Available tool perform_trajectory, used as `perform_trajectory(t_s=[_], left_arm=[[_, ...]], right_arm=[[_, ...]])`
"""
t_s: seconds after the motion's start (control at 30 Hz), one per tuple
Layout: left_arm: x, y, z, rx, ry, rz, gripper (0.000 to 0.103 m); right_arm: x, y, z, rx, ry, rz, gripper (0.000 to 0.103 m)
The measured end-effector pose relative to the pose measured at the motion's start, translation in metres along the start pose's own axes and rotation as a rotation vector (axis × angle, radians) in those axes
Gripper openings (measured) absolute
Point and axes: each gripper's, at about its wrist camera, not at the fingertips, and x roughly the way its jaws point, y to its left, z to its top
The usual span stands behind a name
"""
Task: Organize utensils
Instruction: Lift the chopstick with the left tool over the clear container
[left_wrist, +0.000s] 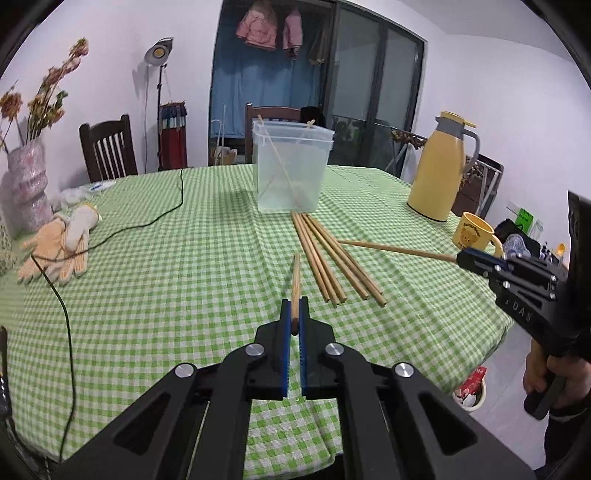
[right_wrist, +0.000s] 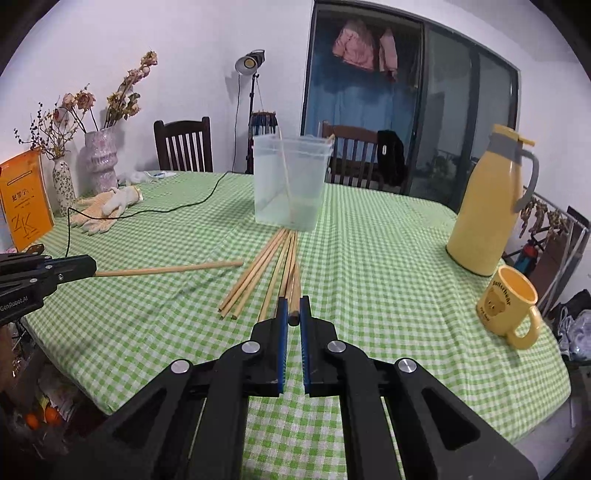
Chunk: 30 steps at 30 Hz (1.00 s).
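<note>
Left wrist fisheye: we are seeing the left gripper (left_wrist: 294, 306) with its blue-padded fingers (left_wrist: 284, 332) pinched narrow on one wooden chopstick (left_wrist: 295, 280), which is pointing forward above the green checked desk (left_wrist: 166, 277). Ahead, a loose bundle of chopsticks (left_wrist: 328, 254) is lying on the cloth, its far ends just beside the clear plastic container (left_wrist: 291, 170). Two chopsticks are leaning crossed inside that container. At the right, the right gripper (left_wrist: 461, 257) is gripping the end of a second chopstick (left_wrist: 395, 249), which is reaching toward the bundle. A yellow thermos jug (left_wrist: 439, 170) and a yellow bear mug (left_wrist: 474, 232) are standing near the desk's right edge; work gloves (left_wrist: 59, 247) and a black cable (left_wrist: 122, 229) are lying at the left, beside a vase of dried flowers (left_wrist: 26, 184).

Right wrist fisheye: we are seeing the right gripper (right_wrist: 291, 306) with its fingers (right_wrist: 282, 332) closed narrow on the butt of a chopstick (right_wrist: 295, 291) that is running forward over the bundle (right_wrist: 266, 269) toward the container (right_wrist: 291, 181). At the left, the left gripper (right_wrist: 92, 267) is holding its chopstick (right_wrist: 166, 268) level, tip toward the bundle. The thermos jug (right_wrist: 480, 206) and mug (right_wrist: 506, 306) are standing to the right, well apart from the bundle; the gloves (right_wrist: 107, 206), vase (right_wrist: 99, 162) and an orange book (right_wrist: 24, 199) are sitting at the far left.
</note>
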Motion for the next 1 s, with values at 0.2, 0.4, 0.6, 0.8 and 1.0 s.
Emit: perform_trajectory(t_s=[0.2, 0.4, 0.6, 0.8, 1.0], left_arm=[[-0.013, -0.003, 0.015, 0.032, -0.024, -0.017, 0.001], [-0.023, 0.007, 0.046, 0.039, -0.059, -0.038, 0.001], [-0.019, 0.018, 0.087, 0.058, -0.036, -0.082, 0.001], [0.0, 0.015, 0.145, 0.135, 0.033, -0.164, 0.001], [0.024, -0.003, 0.186, 0.256, 0.117, -0.228, 0.001]], right_arm=[[-0.015, -0.003, 0.021, -0.038, -0.052, 0.005, 0.006], [-0.024, -0.007, 0.047, -0.09, -0.111, -0.011, 0.006], [-0.022, -0.02, 0.071, -0.104, -0.117, 0.027, 0.006], [0.0, -0.036, 0.106, -0.095, -0.049, 0.118, 0.006], [0.028, -0.058, 0.145, -0.073, 0.081, 0.22, 0.006]])
